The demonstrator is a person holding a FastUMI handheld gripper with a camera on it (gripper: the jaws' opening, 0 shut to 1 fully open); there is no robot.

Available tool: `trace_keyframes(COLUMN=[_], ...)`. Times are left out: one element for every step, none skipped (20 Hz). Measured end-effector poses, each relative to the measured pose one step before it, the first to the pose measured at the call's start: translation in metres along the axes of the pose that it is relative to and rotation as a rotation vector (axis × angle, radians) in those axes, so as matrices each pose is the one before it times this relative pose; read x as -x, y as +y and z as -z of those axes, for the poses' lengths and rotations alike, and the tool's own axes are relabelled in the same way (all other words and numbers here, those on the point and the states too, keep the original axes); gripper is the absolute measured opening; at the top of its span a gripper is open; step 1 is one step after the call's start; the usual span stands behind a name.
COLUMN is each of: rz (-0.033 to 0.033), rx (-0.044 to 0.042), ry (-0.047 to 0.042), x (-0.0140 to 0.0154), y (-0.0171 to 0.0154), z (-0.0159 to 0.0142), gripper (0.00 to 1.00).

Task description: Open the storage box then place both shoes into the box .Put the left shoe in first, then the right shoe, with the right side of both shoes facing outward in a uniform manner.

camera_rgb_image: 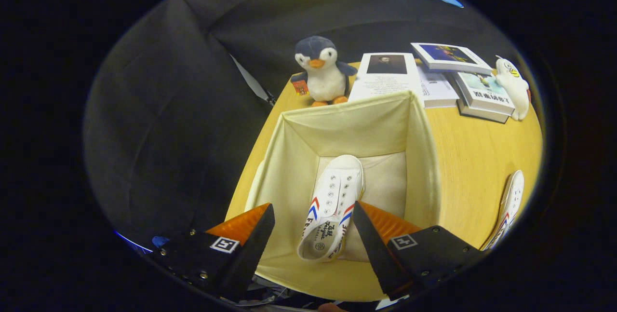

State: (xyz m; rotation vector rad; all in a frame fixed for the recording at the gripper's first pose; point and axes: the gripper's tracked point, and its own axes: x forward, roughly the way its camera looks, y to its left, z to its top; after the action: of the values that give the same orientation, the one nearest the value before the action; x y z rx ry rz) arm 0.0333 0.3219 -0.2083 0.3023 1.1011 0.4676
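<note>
The gripper hung over the near rim of the storage box, its fingers spread wide apart and gripping nothing, with a clear gap on either side of the white shoe that lay below and between them. That shoe rested on the floor of the box, heel toward the fingers and toe pointing away toward the far wall, its red and blue stripes showing on both flanks; it seemed to lie on its sole, leaning a little, though I could not say for sure which side faced outward. The box stood open, a pale fabric bin with upright walls, and apart from that one shoe it held nothing else I could see. So, as I judged it, the opening was done and the first shoe was in, with about half the work left. The second shoe waited out on the wooden table, well apart from the box on the gripper's right, and had yet to be fetched. Beyond the box sat a plush penguin, a stack of books and a small white toy beside them.
</note>
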Motion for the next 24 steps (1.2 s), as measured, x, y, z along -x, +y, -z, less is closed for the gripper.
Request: trace_keyframes(rz=[-0.00450,0.00206,0.00294,0.00318,0.00567,0.01011,0.01019,0.01098,0.01201,0.01073,0.01271,0.01311,0.00837,0.00828,0.00762,0.01276,0.01256,0.01415,0.01416,0.01286,0.01134,0.01212,0.01322,0.01373], rx=[0.00339,0.00070,-0.00145,-0.00187,-0.00067,0.00046,0.00077,0.00031,-0.00220,-0.00182,-0.00304,-0.00630,-0.00894,-0.01085,-0.00843,-0.00880,-0.00755,-0.00874,-0.00749,-0.00906,-0.00783,-0.00607,-0.00332,-0.00206], ry=[-0.02225,-0.02203,-0.02067,-0.02007,-0.01386,-0.01065,-0.01029,-0.00973,-0.00902,-0.00596,-0.00485,-0.00243,-0.00163,-0.00096,-0.00259,-0.00258,-0.00001,-0.00018,0.00123,0.00114,0.00272,0.00387,0.00202,0.00400], x=[0.01234,0.01296,0.01114,0.01068,0.01026,0.00985,0.00878,0.00680,0.00706,0.00624,0.00448,0.00471,0.00431,0.00423,0.00370,0.00333,0.00203,0.00206,0.00328,0.00089,0.00044,0.00063,0.00000,-0.00073], y=[-0.00307,-0.00580,-0.00644,-0.00728,-0.00815,-0.00897,-0.01026,-0.01039,-0.00945,-0.00999,-0.01169,-0.01119,-0.01012,-0.01001,-0.01031,-0.01186,-0.01235,-0.01242,-0.01182,-0.01227,-0.01221,-0.01191,-0.01179,-0.01236], z=[-0.00640,-0.00463,-0.00543,-0.00417,-0.00322,-0.00254,-0.00309,-0.00209,-0.00130,0.00043,0.00091,0.00062,0.00144,0.00124,0.00074,0.00112,0.00175,0.00161,0.00174,0.00264,0.00151,0.00173,0.00198,0.00180], gripper=[0.98,0.98,0.98,0.98,0.98,0.98,0.98,0.98,0.98,0.98,0.98,0.98,0.98,0.98,0.98,0.98,0.98,0.98,0.98,0.98,0.98,0.98,0.98,0.98])
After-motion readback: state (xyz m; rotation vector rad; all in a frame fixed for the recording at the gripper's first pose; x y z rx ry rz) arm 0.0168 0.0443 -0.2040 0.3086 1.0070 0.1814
